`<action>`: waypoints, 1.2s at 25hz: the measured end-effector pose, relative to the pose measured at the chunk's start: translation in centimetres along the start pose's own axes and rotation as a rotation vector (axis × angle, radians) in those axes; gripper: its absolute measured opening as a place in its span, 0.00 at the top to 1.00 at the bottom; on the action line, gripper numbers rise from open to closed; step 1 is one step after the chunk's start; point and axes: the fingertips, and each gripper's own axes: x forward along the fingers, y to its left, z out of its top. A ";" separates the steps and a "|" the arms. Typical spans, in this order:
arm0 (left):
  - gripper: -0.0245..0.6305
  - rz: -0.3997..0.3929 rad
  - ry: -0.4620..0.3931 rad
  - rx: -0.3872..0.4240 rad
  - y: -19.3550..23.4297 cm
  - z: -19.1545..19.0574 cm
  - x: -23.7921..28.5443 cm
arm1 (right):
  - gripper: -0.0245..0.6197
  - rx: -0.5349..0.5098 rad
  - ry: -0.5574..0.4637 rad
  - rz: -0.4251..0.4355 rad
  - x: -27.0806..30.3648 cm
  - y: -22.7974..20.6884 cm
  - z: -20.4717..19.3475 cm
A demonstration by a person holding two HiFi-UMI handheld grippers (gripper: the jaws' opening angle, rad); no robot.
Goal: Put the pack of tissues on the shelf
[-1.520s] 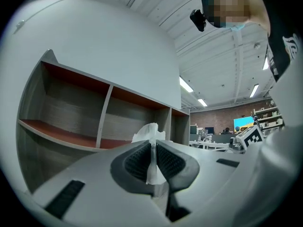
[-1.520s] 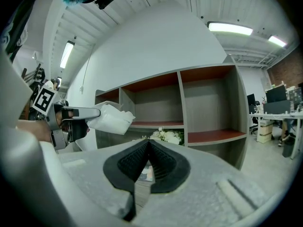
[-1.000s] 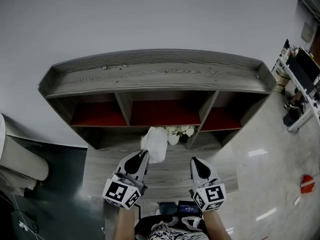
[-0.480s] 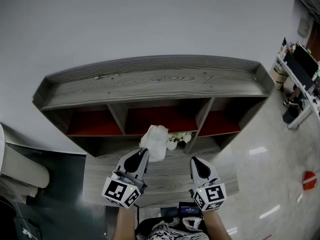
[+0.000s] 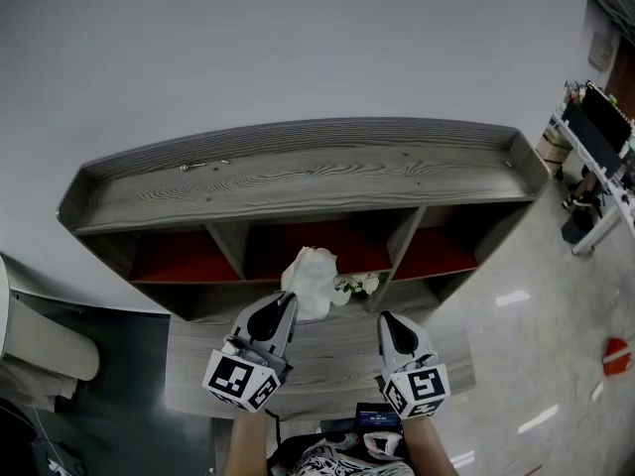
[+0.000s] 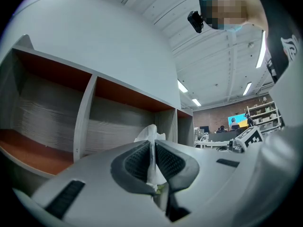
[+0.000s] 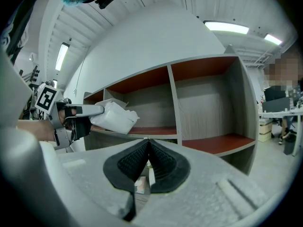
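My left gripper [image 5: 287,307] is shut on a white pack of tissues [image 5: 311,280], pinching its near edge. The pack hangs in the air in front of the middle compartment [image 5: 316,247] of the grey wooden shelf [image 5: 298,172]. In the left gripper view the pack [image 6: 150,132] sticks up between the closed jaws [image 6: 151,145]. The right gripper view shows the pack [image 7: 116,117] held out from the left gripper [image 7: 90,111] near the shelf's front edge. My right gripper [image 5: 385,319] is shut and empty [image 7: 148,141], level with the left one and to its right.
The shelf has three red-floored compartments, with a lower grey board [image 5: 327,350] under my grippers. White flowers [image 5: 359,284] stand just right of the pack. A small metal item [image 5: 203,165] lies on the shelf top. At the right are a glossy floor, a cart [image 5: 600,137] and a red object [image 5: 616,354].
The left gripper and pack now stand higher against the shelf, in front of the middle compartment rather than below it. The right gripper has kept its place.
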 end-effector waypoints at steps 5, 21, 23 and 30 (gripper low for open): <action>0.94 -0.004 0.006 0.005 0.6 -0.2 1.0 | 0.95 0.014 0.007 -0.016 0.6 -0.8 -0.3; 0.94 -0.020 0.016 0.018 2.1 -0.5 2.8 | 0.95 0.009 0.033 -0.020 2.8 -1.2 -0.6; 0.94 -0.021 0.017 0.020 2.3 -0.5 3.1 | 0.96 0.008 0.032 -0.021 3.0 -1.3 -0.5; 0.94 0.014 0.018 0.036 3.4 -0.5 3.6 | 0.96 0.010 0.031 -0.024 3.8 -1.7 -0.6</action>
